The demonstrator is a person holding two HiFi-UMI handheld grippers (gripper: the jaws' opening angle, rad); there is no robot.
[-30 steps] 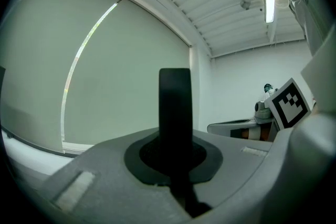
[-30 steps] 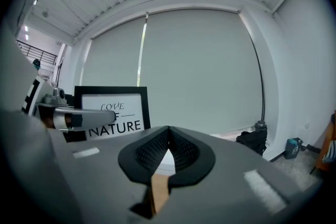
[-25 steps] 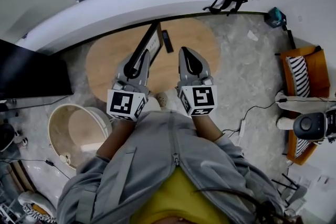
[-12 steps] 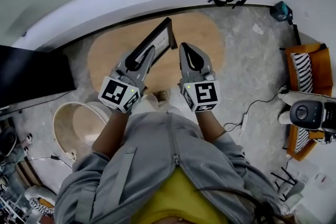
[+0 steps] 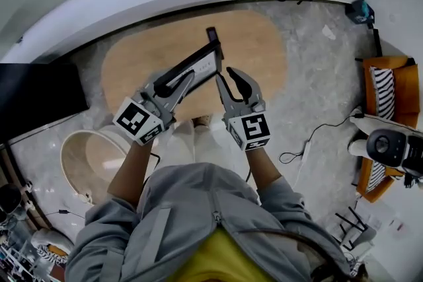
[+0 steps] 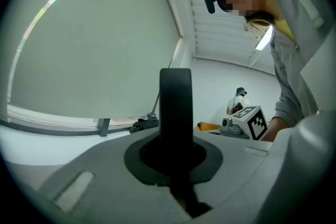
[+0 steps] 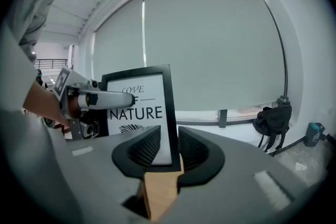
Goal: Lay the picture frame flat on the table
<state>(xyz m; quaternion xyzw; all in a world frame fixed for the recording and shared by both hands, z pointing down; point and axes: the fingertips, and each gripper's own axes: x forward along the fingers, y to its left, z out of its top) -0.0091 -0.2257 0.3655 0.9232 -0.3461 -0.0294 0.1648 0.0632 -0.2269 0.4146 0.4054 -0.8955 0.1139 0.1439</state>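
Over the table [image 5: 258, 43], left gripper [image 5: 190, 76] clamps the tilted picture frame [image 5: 206, 63]; right gripper [image 5: 225, 76], jaws opening, apparently straddles its edge.

Oval wooden table [image 5: 132, 69] sits on mottled grey floor [image 5: 310, 89], perhaps stone.

My head camera looked steeply down on the worktop [image 5: 132, 69] from above. Each gripper camera rode close behind its own jaws, facing the shaded window [image 7: 210, 44]. Head and right gripper views shared the picture frame [image 5: 205, 64].
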